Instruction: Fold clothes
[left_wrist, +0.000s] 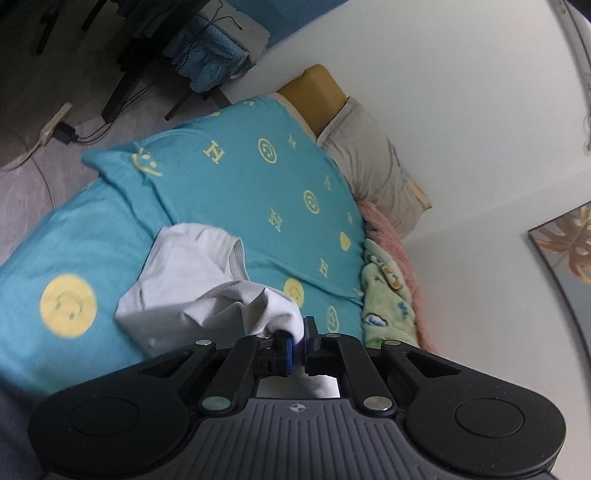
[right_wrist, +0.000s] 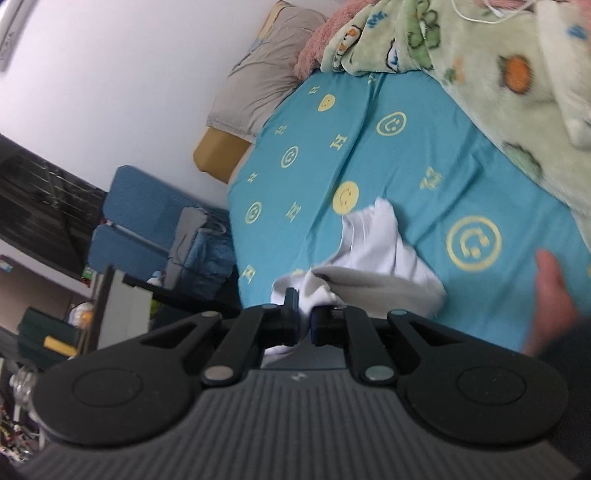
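A white garment (left_wrist: 192, 284) lies crumpled on the turquoise bed sheet (left_wrist: 236, 192) with yellow smiley prints. In the left wrist view my left gripper (left_wrist: 300, 334) is shut on a bunched edge of the garment, lifting it off the sheet. In the right wrist view my right gripper (right_wrist: 304, 312) is shut on another edge of the same white garment (right_wrist: 373, 251), which trails away over the sheet (right_wrist: 406, 177). Part of the cloth hangs down behind each gripper, out of sight.
A green patterned blanket (left_wrist: 384, 295) and a pink fluffy one (left_wrist: 391, 236) lie along the wall, with a grey pillow (left_wrist: 369, 162) beyond. A person's hand (right_wrist: 550, 295) shows at the right. Blue chairs (right_wrist: 136, 221), cables and clutter fill the floor beside the bed.
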